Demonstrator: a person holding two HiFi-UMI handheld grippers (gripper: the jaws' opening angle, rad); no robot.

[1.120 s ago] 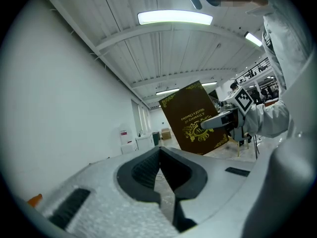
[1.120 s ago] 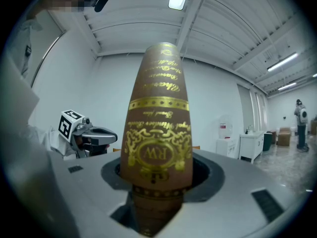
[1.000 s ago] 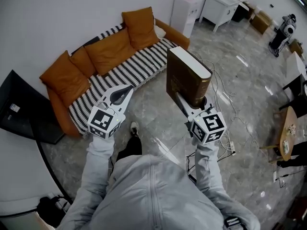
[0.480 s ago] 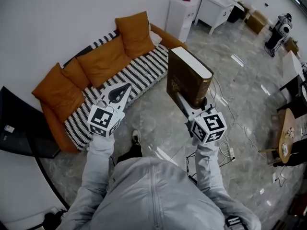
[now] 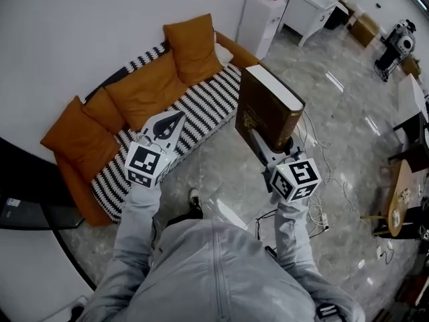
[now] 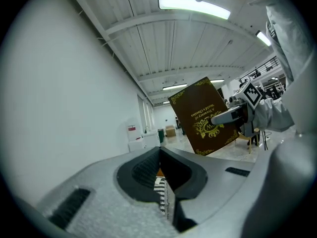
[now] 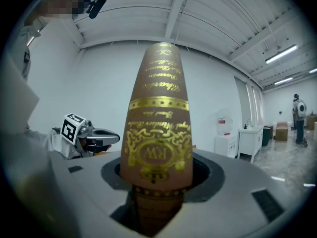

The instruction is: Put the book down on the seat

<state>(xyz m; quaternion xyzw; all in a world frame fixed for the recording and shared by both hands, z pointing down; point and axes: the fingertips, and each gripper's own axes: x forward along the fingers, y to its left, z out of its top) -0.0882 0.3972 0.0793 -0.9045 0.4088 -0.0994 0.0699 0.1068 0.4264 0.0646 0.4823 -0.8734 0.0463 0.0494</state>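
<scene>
My left tongs (image 5: pixel 171 121) are closed on nothing, and their tip now shows against the near edge of the striped seat (image 5: pixel 204 102) at the middle of the frame. My right tongs (image 5: pixel 263 145) still clamp the lower edge of the book (image 5: pixel 268 106), which stands upright in the air, right of centre. In the last second the sofa (image 5: pixel 84 186) has drawn closer, and the book now overlaps its right end. I judge the carry nearly done; lowering the book onto the seat remains.
</scene>
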